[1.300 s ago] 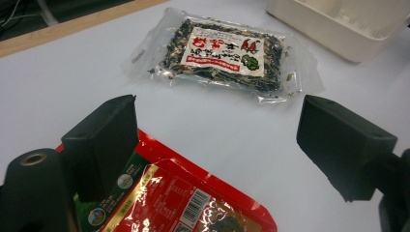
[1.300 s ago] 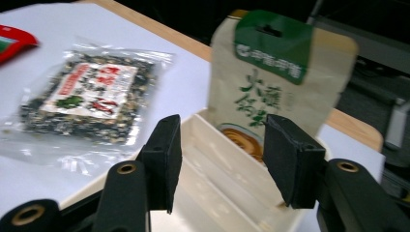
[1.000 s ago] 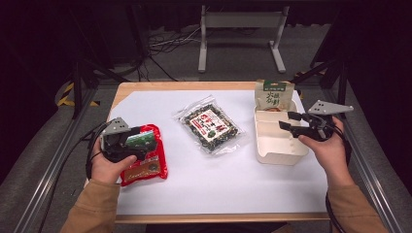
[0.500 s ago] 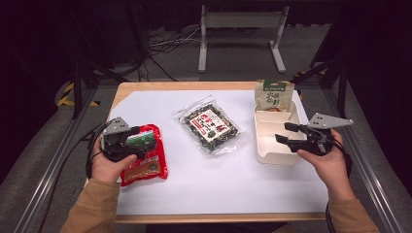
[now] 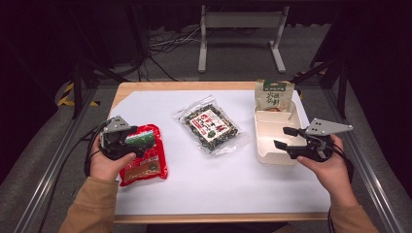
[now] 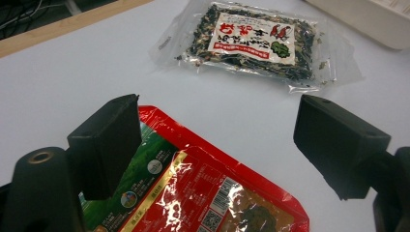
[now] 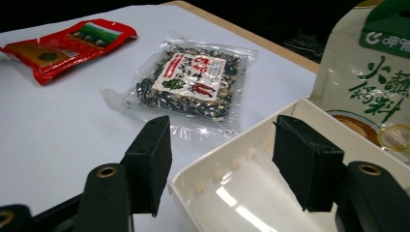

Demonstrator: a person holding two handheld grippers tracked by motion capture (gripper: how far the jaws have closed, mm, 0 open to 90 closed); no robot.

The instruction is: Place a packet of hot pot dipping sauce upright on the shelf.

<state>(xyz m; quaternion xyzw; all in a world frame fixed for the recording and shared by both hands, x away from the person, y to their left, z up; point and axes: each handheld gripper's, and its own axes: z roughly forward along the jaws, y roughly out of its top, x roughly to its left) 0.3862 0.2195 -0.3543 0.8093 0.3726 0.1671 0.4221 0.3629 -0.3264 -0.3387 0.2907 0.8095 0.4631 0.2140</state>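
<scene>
At lower left of the high view, the left tool point(image 5: 127, 143) stands open over the red packet point(image 5: 144, 160) on the worktop point(image 5: 204, 184): better to close on its near edge. At right, the right tool point(image 5: 283, 138), just widened and empty, hovers at the tray point(image 5: 272, 156).

red pouch point(image 5: 145, 155): glossy red, a green band with small round pictures at one end, gold trim, a dark round picture near the other end
clear bag point(image 5: 210, 127): see-through film, dark speckled mix of black, green and pale bits, white label with red characters
green-and-cream packet point(image 5: 274, 95): green top, cream body, green characters, brown and yellow dish picture
tray point(image 5: 266, 148): plain cream white
table cover point(image 5: 214, 184): plain white
table edge point(image 5: 189, 86): light wood
left gripper point(image 6: 217, 140): black jaws
right gripper point(image 7: 222, 154): black jaws, grey plate on top
sleeve point(image 5: 92, 208): tan
</scene>
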